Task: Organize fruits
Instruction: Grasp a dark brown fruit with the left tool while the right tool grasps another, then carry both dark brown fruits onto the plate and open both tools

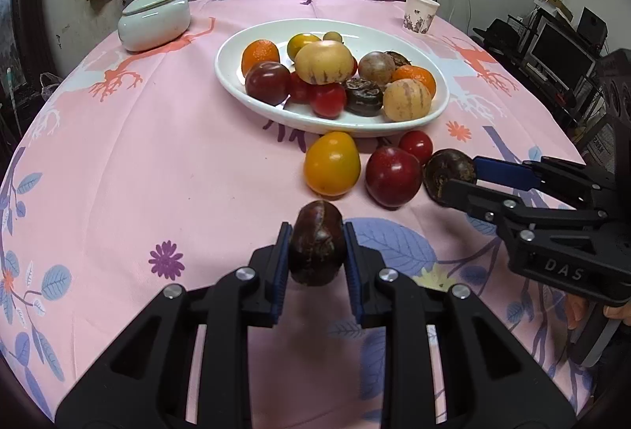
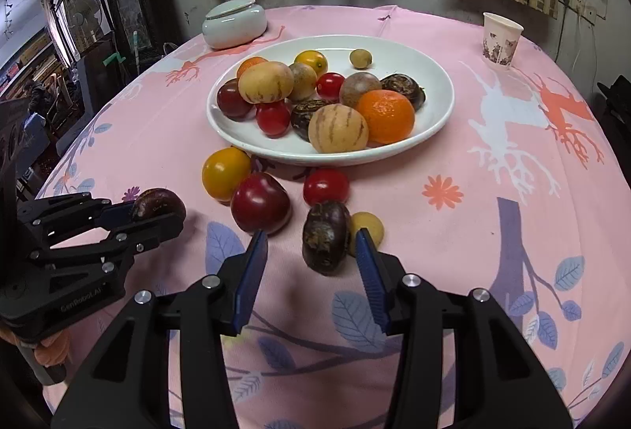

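Looking along the left gripper (image 1: 317, 251), the left wrist view shows both blue pads clamped on a dark brown fruit (image 1: 316, 243) held just above the pink tablecloth (image 1: 157, 161). Farther back, the white dish (image 1: 252, 97) holds two oranges, pale striped fruits, red tomatoes and several dark fruits; the ones at the bottom of the pile are partly hidden. In front of the dish lie a yellow fruit (image 1: 332, 163), a red plum (image 1: 393, 176) and a small red tomato (image 1: 416, 146). At the right the right gripper (image 1: 459, 178) reaches around a second dark fruit (image 1: 449, 174), though this angle does not settle whether its pads touch. A lidded ceramic jar (image 1: 154, 19) and a paper cup (image 1: 420, 13) stand at the far edge.

From the right wrist view, that second dark fruit (image 2: 326, 237) sits on the cloth between the half-open jaws: the right pad looks just against it, the left pad stands clearly apart. Only here does a small yellow fruit (image 2: 368, 228) show, tucked behind the dark one and partly covered by the right finger. The left gripper (image 2: 157, 216) appears at the left edge, closed on its fruit (image 2: 159, 209).
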